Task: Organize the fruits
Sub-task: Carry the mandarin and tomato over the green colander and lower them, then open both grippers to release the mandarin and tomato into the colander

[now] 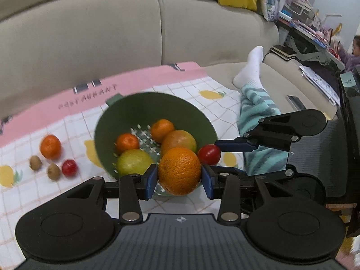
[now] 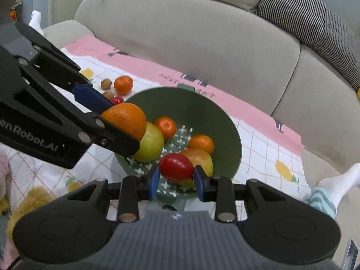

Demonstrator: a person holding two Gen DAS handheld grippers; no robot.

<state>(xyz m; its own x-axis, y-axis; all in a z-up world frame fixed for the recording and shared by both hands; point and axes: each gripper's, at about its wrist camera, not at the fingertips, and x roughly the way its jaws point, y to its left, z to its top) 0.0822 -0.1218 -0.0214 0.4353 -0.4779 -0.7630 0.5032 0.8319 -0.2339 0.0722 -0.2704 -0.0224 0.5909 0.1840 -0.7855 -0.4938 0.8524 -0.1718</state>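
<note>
Four fruits lie in the green colander: two tangerines, a green apple, a reddish apple. Above its rim, the left gripper clamps an orange; the right gripper clamps a cherry tomato.

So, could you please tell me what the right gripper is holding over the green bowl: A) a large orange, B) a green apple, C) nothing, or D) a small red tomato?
D: the right gripper is shut on the small red tomato above the green bowl, while the left gripper holds the large orange.
</note>
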